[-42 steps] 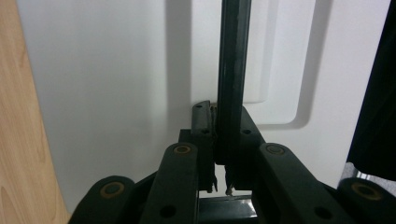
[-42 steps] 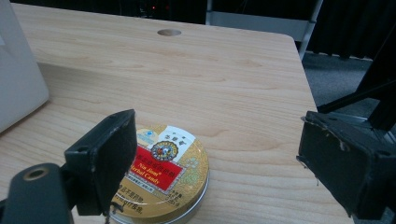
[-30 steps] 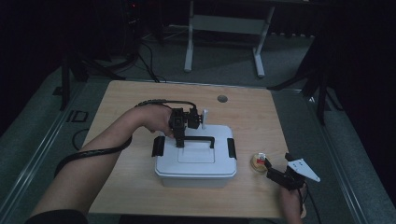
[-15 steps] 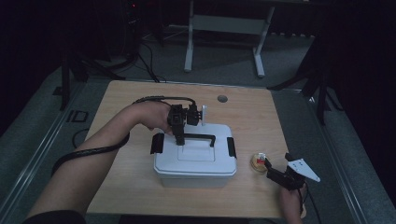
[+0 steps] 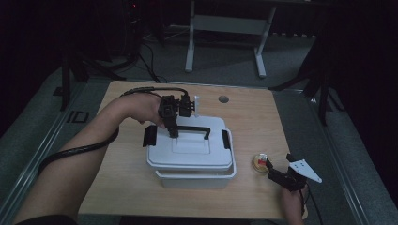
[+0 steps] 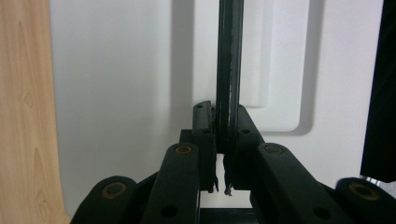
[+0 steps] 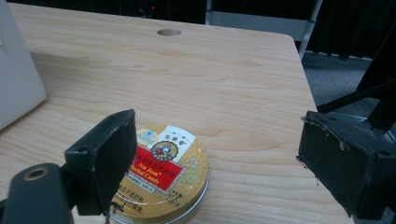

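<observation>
The one white box [image 5: 195,176] sits under the left gripper [image 5: 172,132], whose jaws are clamped on the black handle [image 6: 229,70] of its one lid [image 5: 187,150]. To lift well, the pull should probably go straight up, so the lid does not tilt. The right gripper [image 7: 215,158] has its jaws apart; one small round tin [image 7: 161,172] lies between them, untouched.

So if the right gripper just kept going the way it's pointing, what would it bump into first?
Probably the round gold candy tin. It lies on the table just ahead of the open right gripper, near its left jaw, though depth is hard to judge.
</observation>
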Action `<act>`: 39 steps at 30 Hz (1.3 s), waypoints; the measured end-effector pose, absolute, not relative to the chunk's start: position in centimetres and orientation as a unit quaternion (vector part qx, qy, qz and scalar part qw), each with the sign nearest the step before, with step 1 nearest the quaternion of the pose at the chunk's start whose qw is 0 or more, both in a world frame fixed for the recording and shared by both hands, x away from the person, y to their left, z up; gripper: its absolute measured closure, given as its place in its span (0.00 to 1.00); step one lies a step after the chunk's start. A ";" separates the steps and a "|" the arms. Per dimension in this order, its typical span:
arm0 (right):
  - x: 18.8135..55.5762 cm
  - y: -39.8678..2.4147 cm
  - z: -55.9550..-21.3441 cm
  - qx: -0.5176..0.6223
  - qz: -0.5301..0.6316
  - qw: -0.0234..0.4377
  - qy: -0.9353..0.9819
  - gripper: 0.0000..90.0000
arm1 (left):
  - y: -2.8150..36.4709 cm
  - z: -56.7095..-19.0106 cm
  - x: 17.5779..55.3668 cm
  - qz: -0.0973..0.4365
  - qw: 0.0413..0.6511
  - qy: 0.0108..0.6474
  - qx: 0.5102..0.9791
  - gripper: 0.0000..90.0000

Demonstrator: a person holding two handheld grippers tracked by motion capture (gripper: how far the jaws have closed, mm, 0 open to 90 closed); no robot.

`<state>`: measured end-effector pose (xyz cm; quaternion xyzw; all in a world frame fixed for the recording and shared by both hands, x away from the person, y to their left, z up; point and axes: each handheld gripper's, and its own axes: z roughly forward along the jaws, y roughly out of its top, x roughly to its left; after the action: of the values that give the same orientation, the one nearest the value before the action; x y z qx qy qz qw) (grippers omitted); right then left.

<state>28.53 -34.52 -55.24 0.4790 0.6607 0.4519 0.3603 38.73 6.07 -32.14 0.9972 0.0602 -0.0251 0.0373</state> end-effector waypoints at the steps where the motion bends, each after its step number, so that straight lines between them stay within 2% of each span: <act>1: 28.5 -34.5 -55.2 0.479 0.452 0.360 0.661 0.13 | 6.7 -31.8 38.7 -0.025 0.043 0.063 0.997 0.93; 25: 28.6 -34.3 -55.2 0.480 0.445 0.362 0.663 0.13 | 17.3 -29.0 38.7 0.007 0.083 0.170 0.982 0.93; 39: 28.6 -34.2 -55.2 0.481 0.440 0.364 0.666 0.13 | 27.4 -28.5 36.7 0.026 0.089 0.275 0.957 0.93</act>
<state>28.65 -34.20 -55.23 0.4805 0.6659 0.4398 0.3637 36.71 27.40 -28.46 0.9570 0.2751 0.0261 0.0887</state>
